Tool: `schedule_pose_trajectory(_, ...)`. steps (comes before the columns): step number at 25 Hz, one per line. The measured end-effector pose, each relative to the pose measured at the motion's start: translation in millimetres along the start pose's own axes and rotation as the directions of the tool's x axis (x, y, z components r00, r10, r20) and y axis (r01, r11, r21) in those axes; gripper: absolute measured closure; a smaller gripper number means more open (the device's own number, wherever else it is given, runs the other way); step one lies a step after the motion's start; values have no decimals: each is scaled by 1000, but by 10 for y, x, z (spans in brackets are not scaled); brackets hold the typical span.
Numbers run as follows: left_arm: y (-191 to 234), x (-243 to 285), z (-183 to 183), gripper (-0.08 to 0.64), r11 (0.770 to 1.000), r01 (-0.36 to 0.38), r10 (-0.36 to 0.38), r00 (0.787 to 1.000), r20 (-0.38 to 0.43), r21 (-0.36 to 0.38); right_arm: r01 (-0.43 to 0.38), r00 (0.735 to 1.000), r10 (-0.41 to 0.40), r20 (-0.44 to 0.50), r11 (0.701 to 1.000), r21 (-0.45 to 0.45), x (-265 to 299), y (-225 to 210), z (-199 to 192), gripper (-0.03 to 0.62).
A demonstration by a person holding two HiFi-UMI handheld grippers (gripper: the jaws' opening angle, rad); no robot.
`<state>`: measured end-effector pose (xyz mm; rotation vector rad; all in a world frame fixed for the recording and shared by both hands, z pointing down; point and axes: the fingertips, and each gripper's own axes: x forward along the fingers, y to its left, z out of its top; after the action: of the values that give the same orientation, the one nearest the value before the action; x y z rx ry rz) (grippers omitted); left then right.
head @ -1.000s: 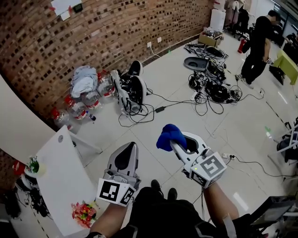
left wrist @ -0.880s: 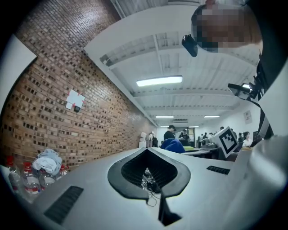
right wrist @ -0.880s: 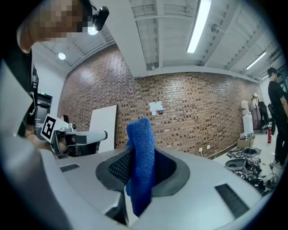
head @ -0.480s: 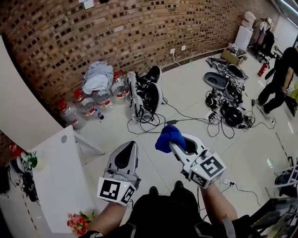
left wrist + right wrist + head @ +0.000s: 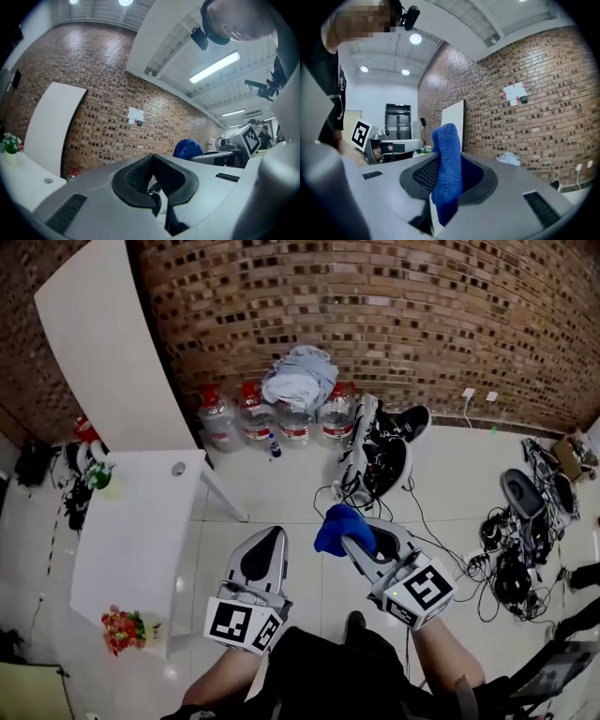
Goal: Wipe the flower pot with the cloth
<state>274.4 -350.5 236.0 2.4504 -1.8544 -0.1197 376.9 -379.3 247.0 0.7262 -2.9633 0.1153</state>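
In the head view my right gripper is shut on a bunched blue cloth, held up over the floor. The right gripper view shows that cloth clamped between the jaws. My left gripper hangs beside it, shut and empty; its own view shows the jaws pressed together. On a white table at the left stand a pot of red and pink flowers at the near edge and a small green plant at the far corner. Both grippers are well away from the pots.
Water bottles under a pile of pale cloth stand by the brick wall. Black gear and cables lie on the tiled floor, with more cables at the right. A white board leans on the wall.
The head view has swung left: the wall, bottles and white table have slid right and into the middle. Both grippers keep their pose, and the cloth stays clamped.
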Motion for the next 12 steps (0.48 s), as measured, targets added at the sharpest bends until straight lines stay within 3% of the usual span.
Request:
schedule_pose_trajectory(3,218,-46,45,560,990,-141,141,990,18,0,-138,990,138,3,990,-16,363,-29,87,512)
schedule_pose_trajectory(5,438,-228,74,560,970,-241,241,970,24,7,-238,971,238,1,971,-20,637,128,104,512)
schedule_pose_trajectory(10,974,-781,180,560,887,-461,459,887,56,33,-441,897,441,3,897,-19,1262,595,117,512)
schedule_pose_trajectory(12,1142,-1036,195,560,841,-539,537,842,56,39,-499,866,499,11,866,-3,1443,779,119,512)
